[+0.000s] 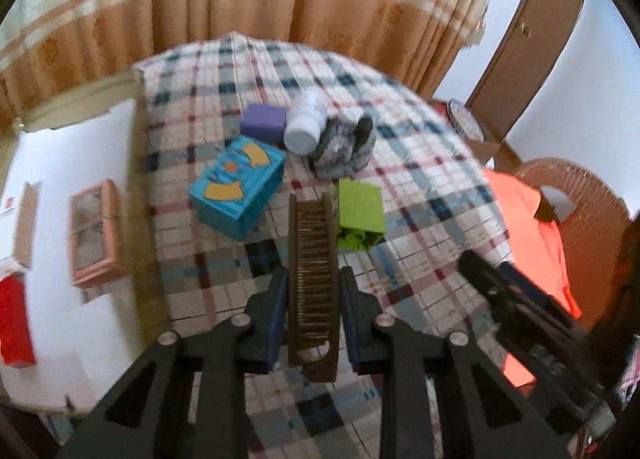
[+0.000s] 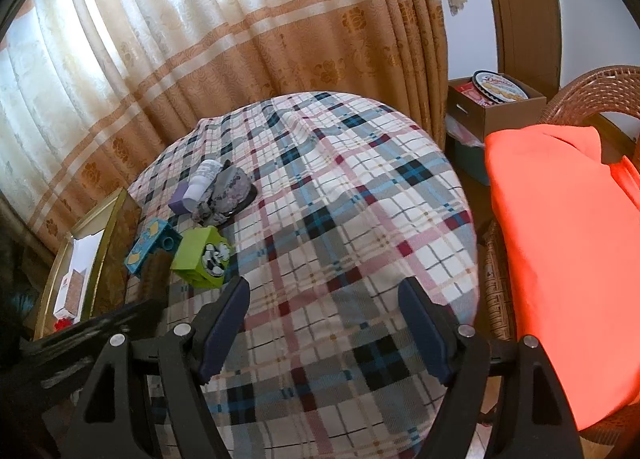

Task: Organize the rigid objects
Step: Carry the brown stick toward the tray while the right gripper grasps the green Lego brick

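Currently the left gripper [image 1: 313, 301] is clenched on a brown comb [image 1: 313, 279], held lengthwise between its pads above the plaid cloth [image 1: 420, 163]. Comb tip sits just beside the green block [image 1: 359, 215], with the blue box [image 1: 238, 187] on the block's other side. Right gripper [image 2: 324, 323] is released, nothing between its jaws.
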`<state>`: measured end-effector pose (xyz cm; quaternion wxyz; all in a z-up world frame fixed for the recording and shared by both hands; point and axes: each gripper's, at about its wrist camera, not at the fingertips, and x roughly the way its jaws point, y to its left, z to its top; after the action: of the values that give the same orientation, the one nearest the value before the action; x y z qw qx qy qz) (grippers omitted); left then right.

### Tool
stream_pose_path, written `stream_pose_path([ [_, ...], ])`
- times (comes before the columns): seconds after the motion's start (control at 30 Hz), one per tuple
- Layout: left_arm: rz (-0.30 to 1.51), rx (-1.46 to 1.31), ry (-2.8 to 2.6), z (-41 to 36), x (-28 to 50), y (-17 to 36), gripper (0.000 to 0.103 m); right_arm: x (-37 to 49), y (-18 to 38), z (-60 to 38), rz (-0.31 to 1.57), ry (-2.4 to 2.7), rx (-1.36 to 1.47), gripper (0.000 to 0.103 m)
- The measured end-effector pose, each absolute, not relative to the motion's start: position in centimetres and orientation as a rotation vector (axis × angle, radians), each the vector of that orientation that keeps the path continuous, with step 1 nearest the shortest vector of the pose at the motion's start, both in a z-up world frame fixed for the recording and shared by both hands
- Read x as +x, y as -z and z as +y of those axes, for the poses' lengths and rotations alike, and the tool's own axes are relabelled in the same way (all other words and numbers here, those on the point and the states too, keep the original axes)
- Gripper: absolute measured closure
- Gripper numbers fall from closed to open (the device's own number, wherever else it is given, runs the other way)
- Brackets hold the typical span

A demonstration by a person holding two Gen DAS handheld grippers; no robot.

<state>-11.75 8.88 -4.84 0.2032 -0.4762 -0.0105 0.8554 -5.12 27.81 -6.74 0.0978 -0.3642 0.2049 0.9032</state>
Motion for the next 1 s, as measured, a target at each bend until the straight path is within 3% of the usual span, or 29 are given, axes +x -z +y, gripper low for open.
stream_pose_path([
  [0.27,-0.095,-1.188,-2.556,4.4,-11.5,0.8,0.079,-8.5,4.7,23.7,0.501,-2.785,-1.071,0.024],
  [0.6,-0.130,-1.191,-2.659,-0.6,-11.8,0.5,0.079,-14.1,6.6,19.3,0.368,-2.757,-1.268,0.024],
  [0.63,-0.133,-1.191,-2.665,-0.8,-11.8,0.5,0.079,-14.4,6.8,19.0,0.335,-2.744,-1.276,0.027],
  [0.73,-0.129,-1.190,-2.687,-1.5,-11.8,0.5,0.079,-14.9,7.5,18.4,0.274,-2.721,-1.313,0.049],
  [0.87,-0.135,-1.188,-2.707,-2.3,-11.7,0.5,0.079,-14.8,7.7,18.3,0.212,-2.708,-1.317,0.064],
  [1.0,-0.137,-1.183,-2.725,-3.1,-11.5,0.6,0.079,-14.4,7.5,18.4,0.217,-2.714,-1.314,0.069],
])
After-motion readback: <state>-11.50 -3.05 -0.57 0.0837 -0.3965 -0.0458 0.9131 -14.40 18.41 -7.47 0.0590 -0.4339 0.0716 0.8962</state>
